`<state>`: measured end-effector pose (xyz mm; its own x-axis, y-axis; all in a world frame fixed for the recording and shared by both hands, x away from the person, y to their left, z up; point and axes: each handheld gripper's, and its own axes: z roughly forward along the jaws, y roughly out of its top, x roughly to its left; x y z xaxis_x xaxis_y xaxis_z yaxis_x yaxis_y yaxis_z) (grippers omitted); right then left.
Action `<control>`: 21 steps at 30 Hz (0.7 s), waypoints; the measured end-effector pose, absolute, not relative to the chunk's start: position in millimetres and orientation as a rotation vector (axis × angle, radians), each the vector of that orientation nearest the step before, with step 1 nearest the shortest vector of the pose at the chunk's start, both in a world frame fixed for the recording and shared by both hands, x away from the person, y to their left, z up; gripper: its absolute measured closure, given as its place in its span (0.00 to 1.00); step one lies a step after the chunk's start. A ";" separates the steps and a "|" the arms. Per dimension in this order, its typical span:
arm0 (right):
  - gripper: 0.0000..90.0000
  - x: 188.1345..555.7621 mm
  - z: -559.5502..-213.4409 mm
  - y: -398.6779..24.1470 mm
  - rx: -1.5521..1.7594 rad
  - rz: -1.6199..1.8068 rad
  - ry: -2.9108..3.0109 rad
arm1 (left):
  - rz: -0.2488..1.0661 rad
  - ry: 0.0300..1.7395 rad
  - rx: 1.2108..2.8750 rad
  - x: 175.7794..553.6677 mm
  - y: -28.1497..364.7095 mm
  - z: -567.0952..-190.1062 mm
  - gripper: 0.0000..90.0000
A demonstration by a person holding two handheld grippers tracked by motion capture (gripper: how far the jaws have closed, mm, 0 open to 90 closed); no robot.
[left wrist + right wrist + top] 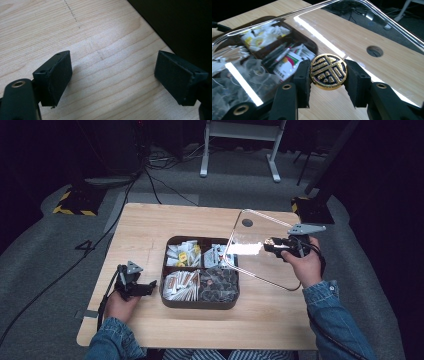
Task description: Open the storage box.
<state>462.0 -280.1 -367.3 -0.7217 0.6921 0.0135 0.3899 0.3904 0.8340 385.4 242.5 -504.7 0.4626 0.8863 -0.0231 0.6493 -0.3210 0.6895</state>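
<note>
Right tool (328, 72) grips lid knob (328, 71), gold emblem, perhaps lettering | left tool (113, 77) wide

Dark four-compartment tray of packets (200, 304) at centre of light wooden table (145, 222), clear plastic lid (260, 227) raised to its right, round cable hole (247, 222) behind

My worktop (150, 227) is pale wood with a round hole (247, 222) near its far right corner. A dark four-compartment tray (200, 303) of packets sits directly on it at the centre, nearer the near edge than the far one.
</note>
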 end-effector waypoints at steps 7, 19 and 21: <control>0.65 469.6 -373.7 -301.3 1.006 1.219 2.295 | 0.481 1.272 2.078 385.7 242.7 -504.7 0.17; 0.65 487.7 -401.7 -334.4 1.147 1.142 2.270 | 0.476 1.271 2.079 385.8 242.8 -504.7 0.17; 0.65 491.0 -407.4 -337.5 1.158 1.125 2.274 | 0.477 1.269 2.080 385.9 242.9 -504.7 0.17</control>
<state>491.0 -337.5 -407.4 -0.6044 0.7955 0.0430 0.5167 0.3504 0.7812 385.9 242.9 -504.7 0.4660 0.8844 -0.0249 0.6496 -0.3229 0.6883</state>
